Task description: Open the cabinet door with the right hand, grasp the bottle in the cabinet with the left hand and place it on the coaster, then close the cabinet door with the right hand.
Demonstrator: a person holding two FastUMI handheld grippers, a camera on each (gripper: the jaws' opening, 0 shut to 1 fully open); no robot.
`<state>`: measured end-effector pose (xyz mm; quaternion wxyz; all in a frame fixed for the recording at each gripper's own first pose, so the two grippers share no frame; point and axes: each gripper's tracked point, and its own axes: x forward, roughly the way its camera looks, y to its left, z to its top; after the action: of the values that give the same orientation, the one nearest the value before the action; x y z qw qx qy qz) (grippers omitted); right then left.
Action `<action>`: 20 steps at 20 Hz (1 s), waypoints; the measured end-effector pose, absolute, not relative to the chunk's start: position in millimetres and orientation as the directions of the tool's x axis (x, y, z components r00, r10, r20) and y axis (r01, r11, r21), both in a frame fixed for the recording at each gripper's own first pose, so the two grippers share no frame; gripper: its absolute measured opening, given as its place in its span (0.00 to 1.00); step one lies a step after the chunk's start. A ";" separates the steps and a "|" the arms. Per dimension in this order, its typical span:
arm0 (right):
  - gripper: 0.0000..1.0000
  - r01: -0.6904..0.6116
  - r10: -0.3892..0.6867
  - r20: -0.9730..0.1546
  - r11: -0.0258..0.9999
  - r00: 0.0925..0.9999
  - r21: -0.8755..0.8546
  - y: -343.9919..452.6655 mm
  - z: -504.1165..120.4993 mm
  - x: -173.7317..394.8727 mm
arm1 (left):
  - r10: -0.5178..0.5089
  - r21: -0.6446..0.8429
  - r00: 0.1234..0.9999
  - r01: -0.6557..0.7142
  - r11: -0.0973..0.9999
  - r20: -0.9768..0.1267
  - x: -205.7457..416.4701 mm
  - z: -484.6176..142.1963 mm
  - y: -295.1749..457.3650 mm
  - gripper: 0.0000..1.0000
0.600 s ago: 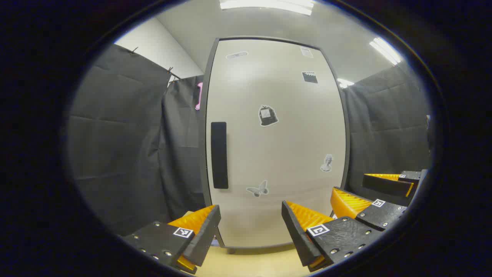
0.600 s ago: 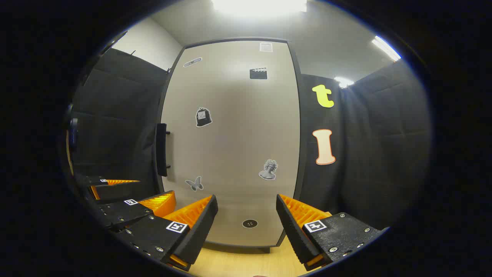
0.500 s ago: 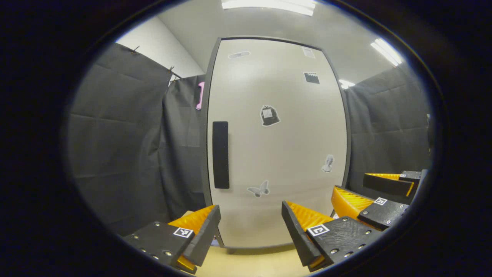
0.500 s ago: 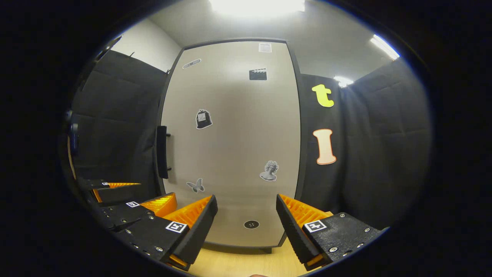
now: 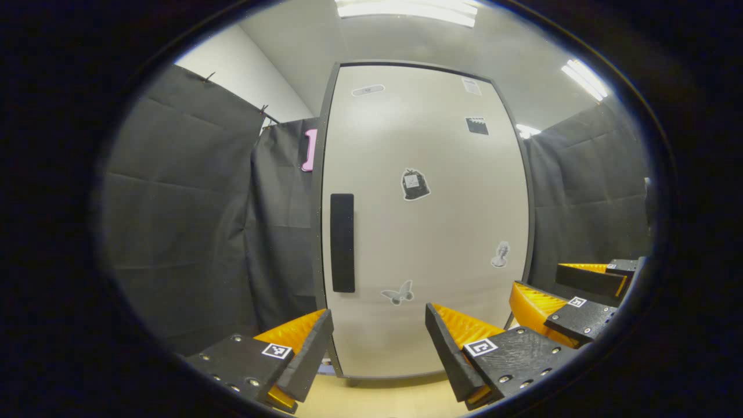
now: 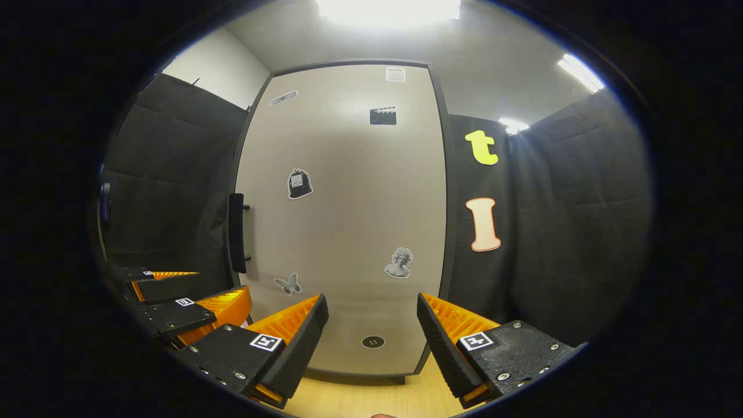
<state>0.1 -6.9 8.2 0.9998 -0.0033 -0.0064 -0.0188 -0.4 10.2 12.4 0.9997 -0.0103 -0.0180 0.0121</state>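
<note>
Black booth cloth flanks the shut cabinet door [image 6: 342,220] at frame centre, its handle [image 6: 235,233] untouched at mid-left, while right gripper [image 6: 371,337] and left gripper [image 5: 378,342] hover wide open, empty; every step remains.

The cabinet door [image 5: 429,232] is seen as a plain light beige-grey, framed all round by a thin dark grey edge. A flat black handle [image 5: 342,242] is set at about 9 o'clock on it. A few small stickers are scattered over the door, all in black, white and grey: a black bag sticker [image 5: 415,184] near the middle, a grey butterfly sticker [image 5: 398,293] at 6 o'clock, a pale bust sticker [image 6: 399,262], and a black clapperboard sticker [image 6: 383,115] at 12 o'clock. The desk [image 6: 360,400] is shown in a light yellowish wood tone with faint grain.
</note>
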 end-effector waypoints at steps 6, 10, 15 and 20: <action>0.95 0.037 -0.037 0.018 0.999 0.999 -0.014 -6.7 10.7 -3.1 | 0.021 -0.012 0.999 -0.020 1.000 0.036 -4.0 12.3 3.9 0.99; 0.95 0.038 -0.038 0.016 0.999 0.999 -0.012 -7.5 9.9 -4.3 | 0.017 -0.012 0.999 -0.017 1.000 0.037 -7.3 12.0 0.4 0.91; 0.94 0.036 -0.036 0.024 0.999 0.999 -0.007 -8.3 13.5 -5.5 | 0.022 -0.008 0.999 -0.022 1.000 0.042 -9.0 12.6 1.0 0.91; 0.95 0.038 -0.038 0.020 0.999 0.999 -0.004 -10.3 12.3 -2.5 | 0.043 -0.004 0.998 -0.043 0.999 0.039 -9.6 11.4 14.0 0.91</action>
<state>-2.5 -10.3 12.3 0.9998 -0.0022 -0.0099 -0.0190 -9.6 14.0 11.4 0.9996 -0.0015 -0.0195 0.0216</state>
